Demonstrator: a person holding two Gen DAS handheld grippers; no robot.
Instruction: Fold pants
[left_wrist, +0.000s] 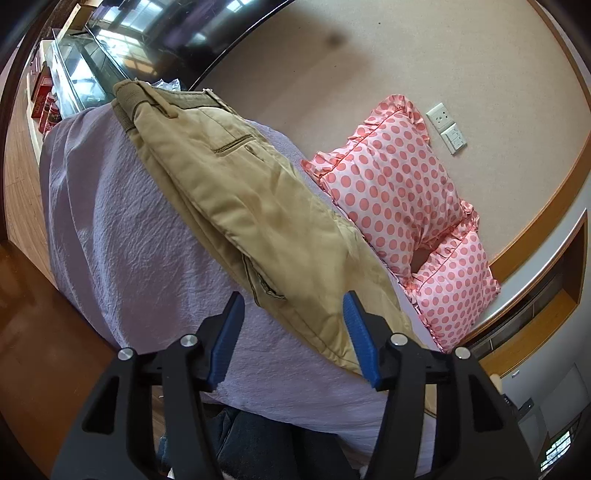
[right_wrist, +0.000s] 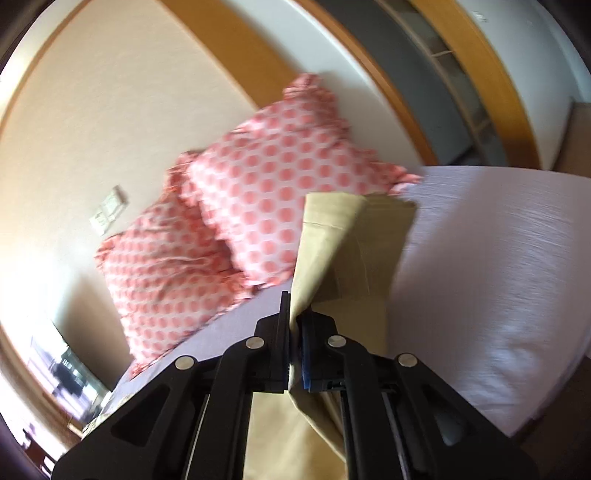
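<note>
Right tongs (right_wrist: 294, 314) pinch soft khaki pants (left_wrist: 258, 221), apparently a leg; left tongs (left_wrist: 293, 314) gape empty.

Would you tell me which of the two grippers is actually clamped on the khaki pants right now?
The right gripper: its jaws are shut on a fold of the khaki pants. The left gripper hangs open above them, holding nothing.

text: none legible | labels: none | brands: none | numbers: none | signs: none | note: red boxes (left_wrist: 46, 107) at far left of the left wrist view carry pale markings too small and blurred to read | right wrist view: motion-blurred, nothing readable
</note>
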